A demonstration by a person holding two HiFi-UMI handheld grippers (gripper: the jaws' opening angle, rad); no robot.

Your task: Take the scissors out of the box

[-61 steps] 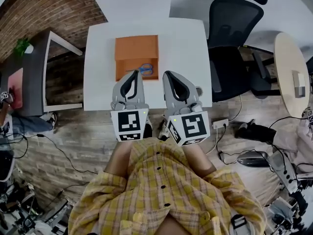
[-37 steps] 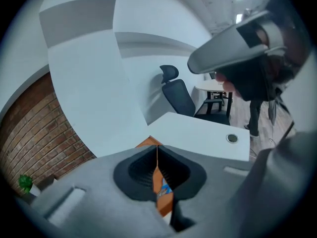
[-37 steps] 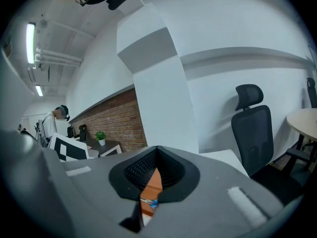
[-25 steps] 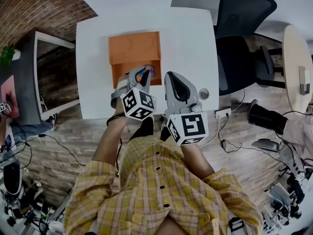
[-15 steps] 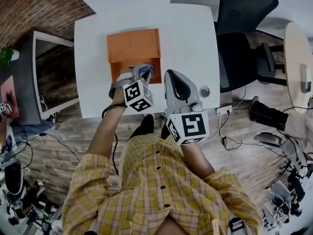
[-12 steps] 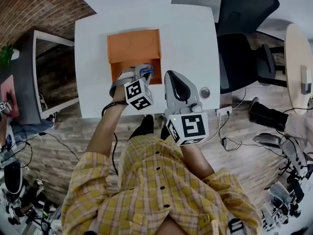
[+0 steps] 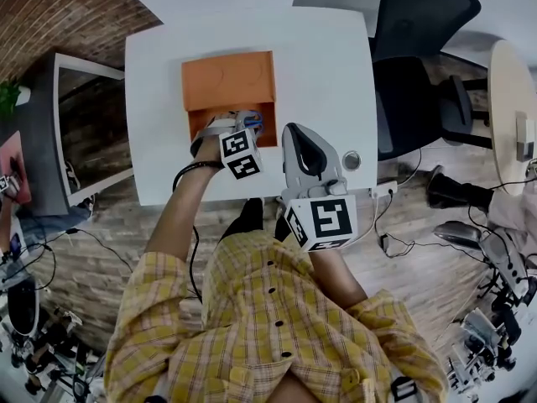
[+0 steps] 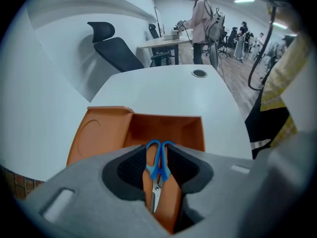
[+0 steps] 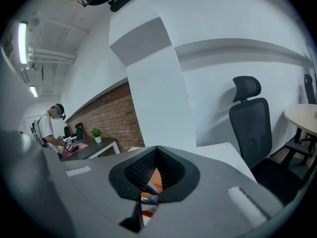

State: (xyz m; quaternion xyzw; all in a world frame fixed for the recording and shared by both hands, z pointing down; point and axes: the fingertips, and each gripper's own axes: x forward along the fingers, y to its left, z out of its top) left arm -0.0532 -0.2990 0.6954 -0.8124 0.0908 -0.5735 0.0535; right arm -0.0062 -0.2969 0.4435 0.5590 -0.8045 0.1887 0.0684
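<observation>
— Our left tongs (image 8: 157, 150) have dropped over the orange box (image 8: 181, 130), jaws just spread wide astride the blue-handled scissors (image 8: 157, 171) lying inside, untouched.
— Then we close on them and lift; right tongs (image 9: 157, 155) wait shut, empty.

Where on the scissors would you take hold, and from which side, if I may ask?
Grip the scissors across the blue handles, coming down from above: they lie flat and closed on the box floor, walls alongside. The left gripper, whose jaws have just been opening, stands open with them between its jaws.
</observation>
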